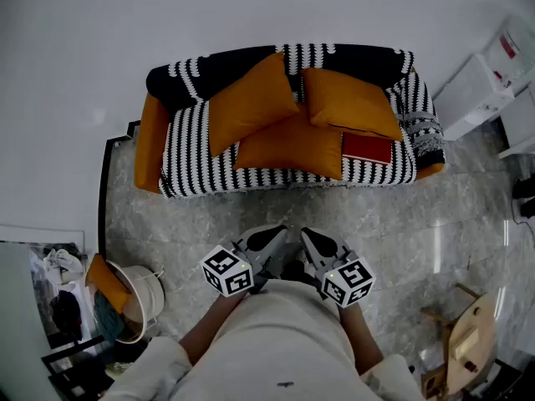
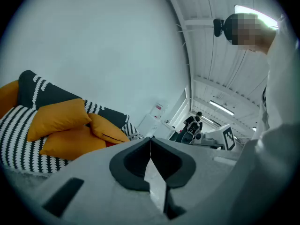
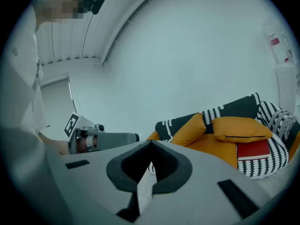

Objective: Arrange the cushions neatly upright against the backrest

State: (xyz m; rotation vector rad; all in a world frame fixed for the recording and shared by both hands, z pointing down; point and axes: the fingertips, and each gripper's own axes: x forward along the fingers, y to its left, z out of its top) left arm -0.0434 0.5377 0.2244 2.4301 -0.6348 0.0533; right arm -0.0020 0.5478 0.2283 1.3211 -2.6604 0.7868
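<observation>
Status: left gripper (image 1: 276, 233), right gripper (image 1: 311, 235) both pressed together, empty | risk: raising flat cushion (image 1: 288, 146) may knock adjoining red book (image 1: 366, 148) off sofa (image 1: 191, 159).

Left cushion (image 1: 251, 98): orange, tilted, leaned on dark backrest (image 1: 209, 67), well ahead of jaws.
Middle cushion (image 1: 288, 147): orange, lay flat, straight ahead, overlapped by both others.
Right cushion (image 1: 351, 100): orange, slumped against backrest, ahead-right.

No legible text, coded square markers on left tool (image 1: 278, 232) and right tool (image 1: 309, 236), red label (image 1: 508, 47) on white appliance (image 1: 522, 33) unreadable
</observation>
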